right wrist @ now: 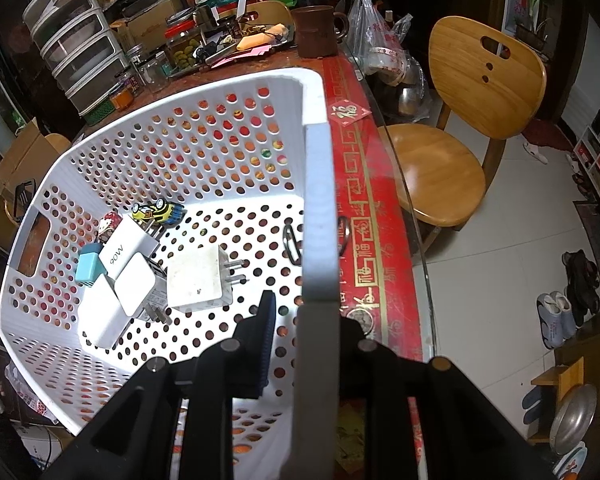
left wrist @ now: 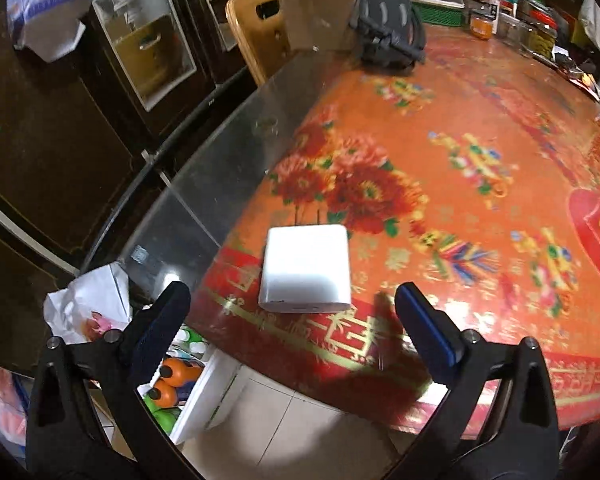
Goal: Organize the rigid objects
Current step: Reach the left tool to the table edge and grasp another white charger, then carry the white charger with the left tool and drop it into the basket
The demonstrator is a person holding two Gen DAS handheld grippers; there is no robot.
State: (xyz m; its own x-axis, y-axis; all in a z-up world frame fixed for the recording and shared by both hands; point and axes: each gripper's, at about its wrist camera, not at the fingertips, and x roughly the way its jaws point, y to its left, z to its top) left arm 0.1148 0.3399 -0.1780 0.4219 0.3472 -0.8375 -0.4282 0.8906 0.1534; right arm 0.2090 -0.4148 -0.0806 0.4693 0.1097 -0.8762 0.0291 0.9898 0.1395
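A white plug adapter lies flat on the orange flowered tablecloth near the table's edge, its two prongs pointing away. My left gripper is open, its fingers wide apart on either side of the adapter's near end and not touching it. In the right wrist view a white perforated basket stands on the table. My right gripper is shut on its right wall, one finger inside and the other outside. Inside lie several white chargers, a teal block, a yellow toy car and a metal clip.
A black bag and jars stand at the table's far side, with a wooden chair behind. A box of bottles sits on the floor under the table's edge. Another wooden chair, a brown mug and plastic drawers surround the basket.
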